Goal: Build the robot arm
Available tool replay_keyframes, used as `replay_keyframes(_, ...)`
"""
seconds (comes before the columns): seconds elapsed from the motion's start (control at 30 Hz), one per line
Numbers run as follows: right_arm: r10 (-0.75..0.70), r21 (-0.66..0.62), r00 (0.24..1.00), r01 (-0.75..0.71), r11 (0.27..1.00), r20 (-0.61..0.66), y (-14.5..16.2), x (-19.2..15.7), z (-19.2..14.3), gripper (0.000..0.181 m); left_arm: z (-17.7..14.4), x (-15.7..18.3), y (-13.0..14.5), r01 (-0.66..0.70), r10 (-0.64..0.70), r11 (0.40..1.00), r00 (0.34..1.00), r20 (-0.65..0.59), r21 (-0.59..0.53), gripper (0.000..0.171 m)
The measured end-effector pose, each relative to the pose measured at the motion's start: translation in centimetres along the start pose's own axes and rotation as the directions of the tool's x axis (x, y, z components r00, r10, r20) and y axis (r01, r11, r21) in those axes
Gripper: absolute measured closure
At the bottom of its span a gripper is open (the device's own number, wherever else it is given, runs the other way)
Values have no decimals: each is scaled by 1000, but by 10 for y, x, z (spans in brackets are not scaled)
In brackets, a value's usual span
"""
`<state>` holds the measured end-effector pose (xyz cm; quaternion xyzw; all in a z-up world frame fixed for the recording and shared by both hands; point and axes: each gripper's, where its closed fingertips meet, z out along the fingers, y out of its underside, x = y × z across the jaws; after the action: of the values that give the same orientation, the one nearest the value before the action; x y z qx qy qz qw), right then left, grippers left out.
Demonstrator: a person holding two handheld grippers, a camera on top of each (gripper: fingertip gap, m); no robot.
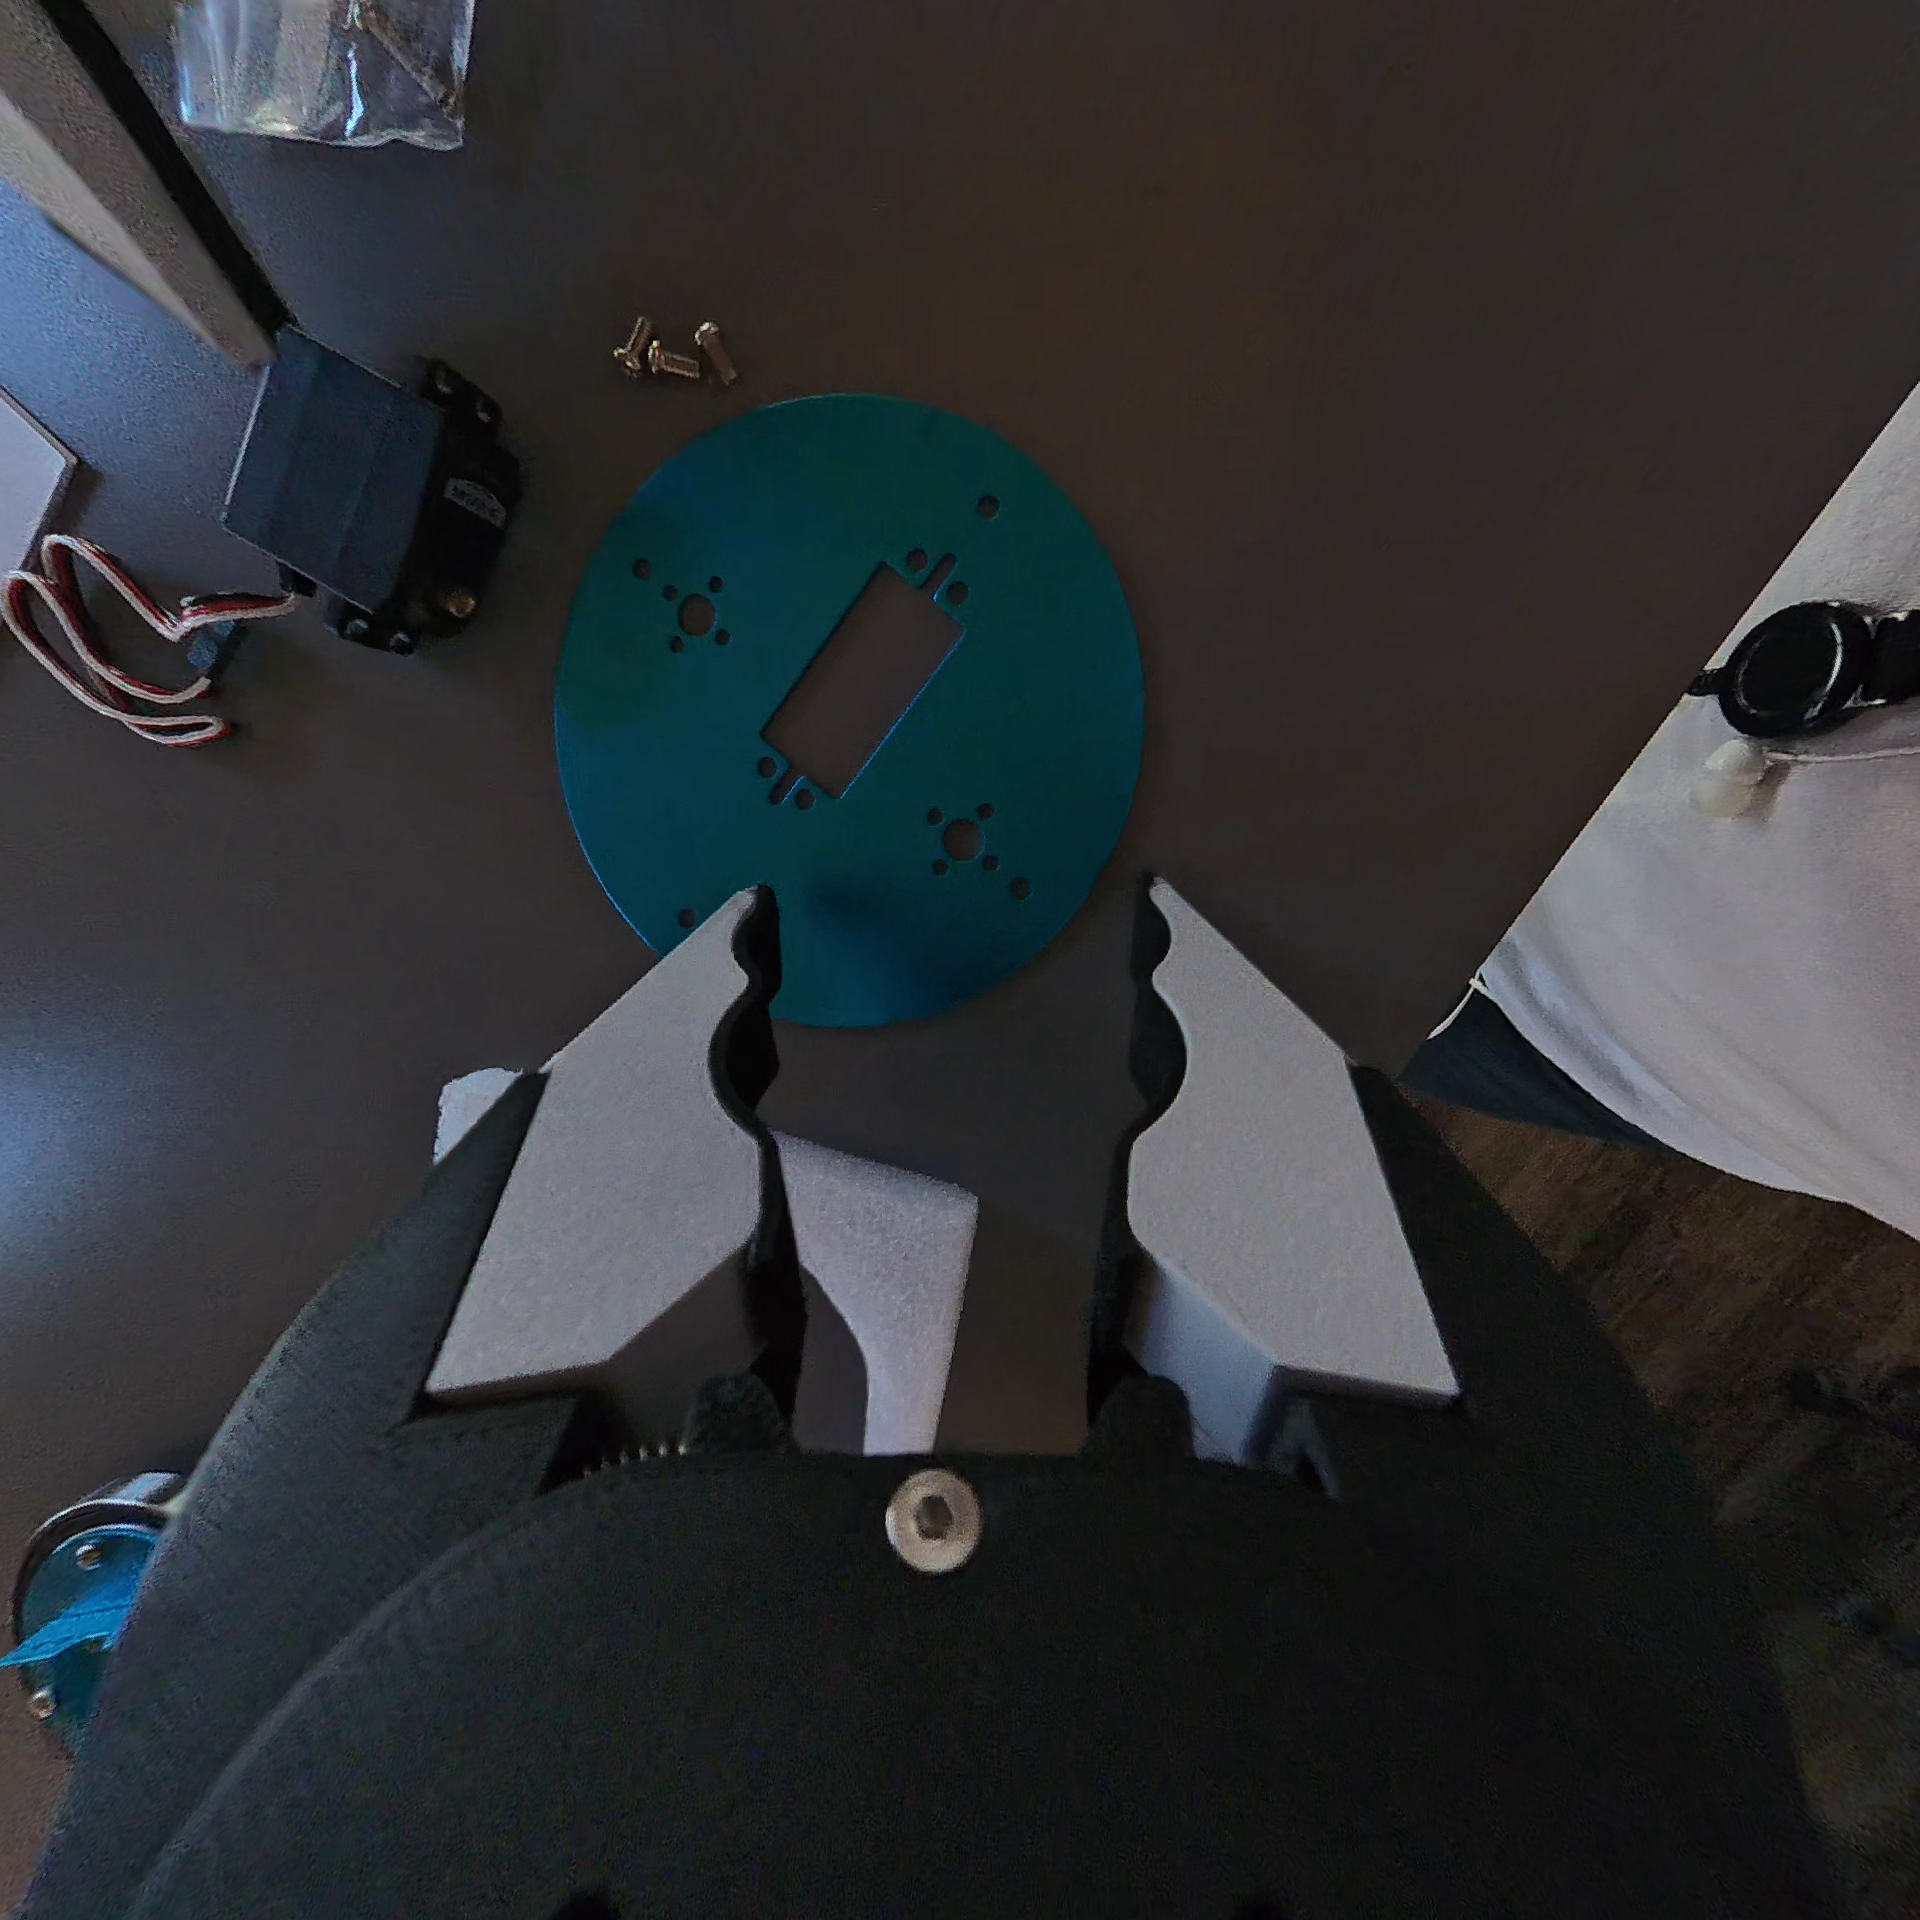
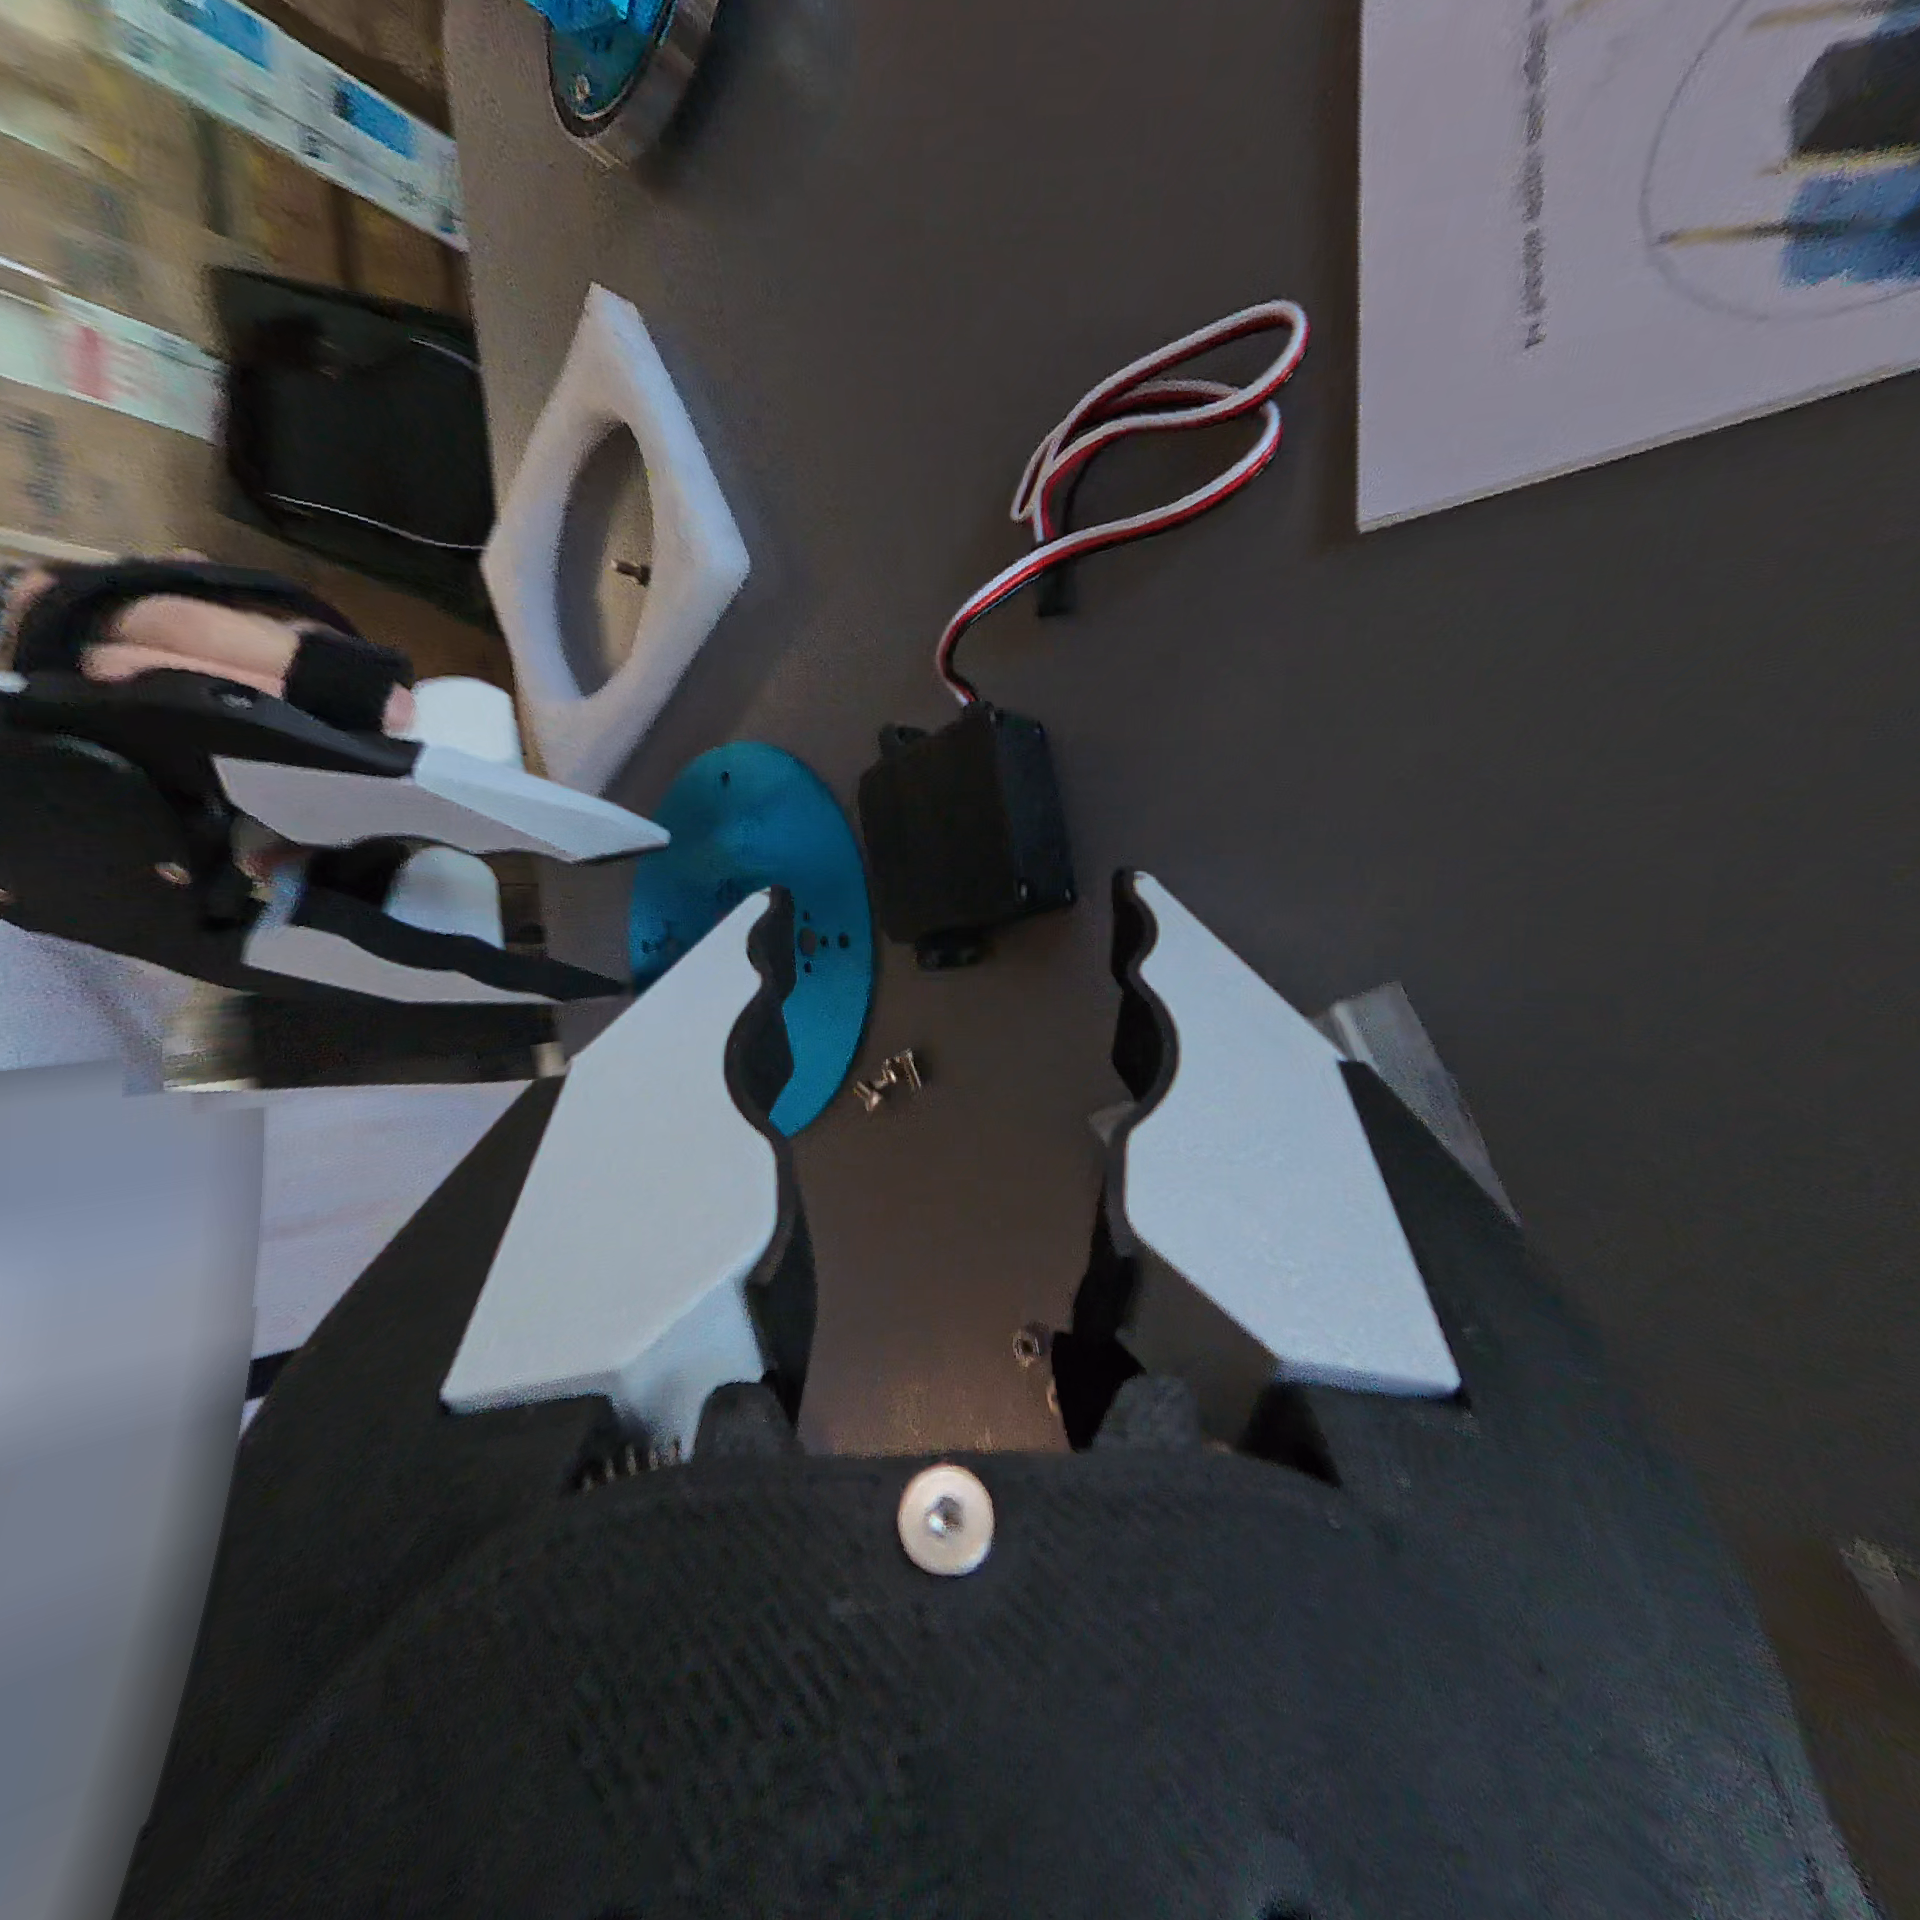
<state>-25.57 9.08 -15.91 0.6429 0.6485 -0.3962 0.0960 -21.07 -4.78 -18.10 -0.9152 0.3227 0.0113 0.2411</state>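
Observation:
A round blue metal plate (image 1: 831, 644) with a rectangular cut-out lies flat on the dark table; it also shows in the right wrist view (image 2: 748, 831). My left gripper (image 1: 956, 899) is open and empty, its fingertips just above the plate's near edge. A black servo motor (image 1: 374, 499) with a red-and-white cable (image 1: 114, 644) lies left of the plate. Three small screws (image 1: 675, 353) lie beyond the plate. My right gripper (image 2: 940, 894) is open and empty, hovering above the table near the servo (image 2: 966, 831) and the screws (image 2: 888, 1081). The left gripper (image 2: 623, 904) shows there beside the plate.
A white foam frame (image 2: 613, 540) lies beyond the plate. A white printed sheet (image 2: 1621, 239) lies at the far right. A clear plastic bag (image 1: 322, 62) sits at the top left. A small nut (image 2: 1027, 1345) lies under my right gripper. A person's white sleeve with a black watch (image 1: 1787, 675) is at the right. The round blue metal plate (image 1: 831, 644) sits 5 cm or so from the ends of my left fingers.

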Motion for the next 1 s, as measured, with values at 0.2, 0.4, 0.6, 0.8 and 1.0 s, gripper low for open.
replay_keyframes(0.2, -159, 60, 978, 152, 987, 133, 40, -86, 0, 118, -3, -7, 6, -52, 54, 997, 998, 29, -49, 103)
replay_keyframes(0.4, -497, -103, 849, 486, 868, -179, 44, -46, 22, 122, -4, -11, 4, -119, 124, 990, 990, 61, -75, 105)
replay_keyframes(0.6, -433, -148, 871, 409, 901, -230, 45, -42, 36, 117, -4, -10, 5, -69, 71, 997, 995, 64, -41, 109)
replay_keyframes(0.8, -438, -180, 831, 399, 899, -343, 45, -39, 46, 116, -5, -9, 7, -6, 5, 1000, 996, 84, 3, 112)
replay_keyframes(1.0, -532, -239, 758, 475, 847, -377, 49, -48, 55, 161, -4, -10, 7, 50, -53, 997, 997, 63, 50, 110)
